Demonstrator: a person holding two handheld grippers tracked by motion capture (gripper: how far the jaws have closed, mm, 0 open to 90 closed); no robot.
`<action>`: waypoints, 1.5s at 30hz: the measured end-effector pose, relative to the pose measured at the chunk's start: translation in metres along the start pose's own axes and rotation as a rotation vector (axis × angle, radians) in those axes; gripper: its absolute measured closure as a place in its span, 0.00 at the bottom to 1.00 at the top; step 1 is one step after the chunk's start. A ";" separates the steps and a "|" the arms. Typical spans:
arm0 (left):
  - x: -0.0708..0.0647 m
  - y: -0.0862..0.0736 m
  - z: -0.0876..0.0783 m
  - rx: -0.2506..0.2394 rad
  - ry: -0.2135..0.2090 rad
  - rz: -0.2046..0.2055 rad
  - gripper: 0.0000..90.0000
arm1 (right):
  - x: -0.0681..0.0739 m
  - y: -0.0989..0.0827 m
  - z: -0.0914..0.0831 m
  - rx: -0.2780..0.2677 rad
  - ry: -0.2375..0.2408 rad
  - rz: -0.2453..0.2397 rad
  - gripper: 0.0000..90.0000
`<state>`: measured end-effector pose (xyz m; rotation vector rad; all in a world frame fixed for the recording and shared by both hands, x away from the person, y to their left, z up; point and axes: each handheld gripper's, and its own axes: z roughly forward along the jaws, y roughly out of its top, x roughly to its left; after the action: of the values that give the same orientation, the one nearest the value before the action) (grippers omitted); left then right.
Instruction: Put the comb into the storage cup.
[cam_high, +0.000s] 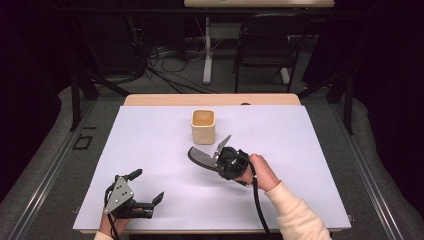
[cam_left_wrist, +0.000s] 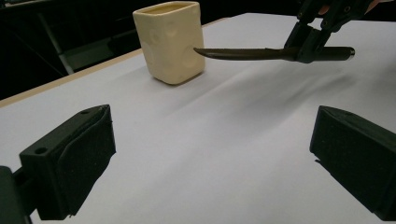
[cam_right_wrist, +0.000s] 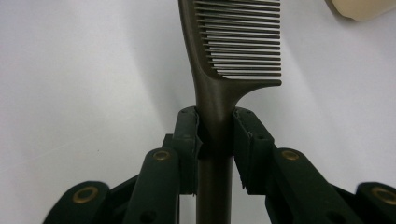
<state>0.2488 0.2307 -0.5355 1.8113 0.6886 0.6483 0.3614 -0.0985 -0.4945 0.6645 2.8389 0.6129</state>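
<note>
I am holding a comb (cam_high: 201, 157) by its handle in my right jaws (cam_right_wrist: 215, 133), the two pads pressing on the handle from either side just below where the teeth begin. The comb is hanging above the table (cam_high: 150, 150), not touching it, and it is lying nearly level. Its toothed end is pointing toward the cup (cam_high: 203, 126) and stopping just in front of it; in the left gripper view the comb's tip (cam_left_wrist: 198, 50) is sitting close against the cup's (cam_left_wrist: 170, 42) side, though I cannot tell whether the two are touching. In the high view my right jaws (cam_high: 218, 159) are sitting near the cup, on the side toward me and a little to its right.

The cup is standing upright on the table, on the far side of the comb, its mouth open to the top.

My left jaws (cam_high: 148, 186) are resting low on the table, well apart from the cup, toward me and to its left. They are standing spread wide with only bare table between them (cam_left_wrist: 210, 158), and they are pointing toward the cup.
</note>
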 end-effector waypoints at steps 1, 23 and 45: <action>0.000 0.000 0.000 0.000 0.000 0.000 0.00 | 0.000 -0.002 -0.002 -0.005 -0.001 0.011 0.80; -0.001 0.000 0.000 0.006 -0.006 0.000 0.00 | -0.004 -0.023 -0.022 -0.104 0.014 0.054 0.80; -0.001 0.001 0.000 0.001 -0.012 0.001 0.00 | -0.009 -0.038 -0.039 -0.179 0.001 0.099 0.80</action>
<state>0.2482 0.2302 -0.5348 1.8153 0.6803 0.6378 0.3449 -0.1477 -0.4754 0.7747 2.7226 0.8707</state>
